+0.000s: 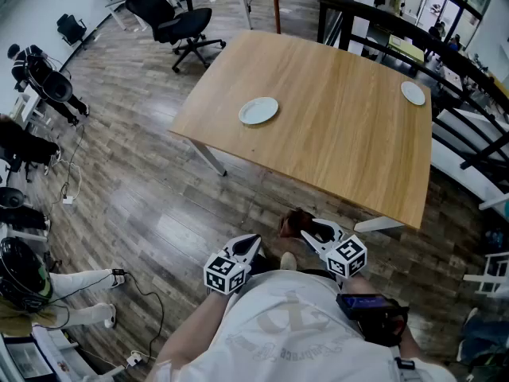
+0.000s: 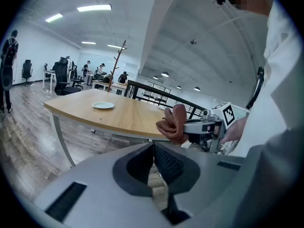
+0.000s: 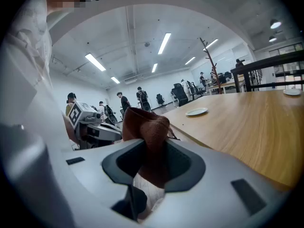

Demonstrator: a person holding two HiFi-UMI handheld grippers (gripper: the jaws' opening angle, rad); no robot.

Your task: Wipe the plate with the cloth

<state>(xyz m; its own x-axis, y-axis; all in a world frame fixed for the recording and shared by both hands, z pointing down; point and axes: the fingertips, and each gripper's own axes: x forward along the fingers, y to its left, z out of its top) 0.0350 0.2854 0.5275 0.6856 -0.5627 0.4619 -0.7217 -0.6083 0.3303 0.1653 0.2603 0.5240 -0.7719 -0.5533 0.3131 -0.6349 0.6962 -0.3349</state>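
A white plate [image 1: 258, 111] lies on the near-left part of the wooden table [image 1: 334, 134]; it is also small and distant in the left gripper view as the plate [image 2: 103, 105] and in the right gripper view as the plate [image 3: 196, 111]. My right gripper [image 1: 308, 233] is held in front of the person's body, off the table's near edge, shut on a brown cloth [image 1: 293, 223]. That cloth [image 3: 145, 127] bunches up between its jaws. My left gripper [image 1: 251, 243] hangs beside it, jaws shut with nothing between them [image 2: 153, 148].
A second white plate [image 1: 413, 93] sits at the table's far right corner. Office chairs [image 1: 179, 22] stand beyond the table's left side, cables and gear lie on the wood floor at left, and a black railing [image 1: 445, 62] runs behind the table. People stand far off.
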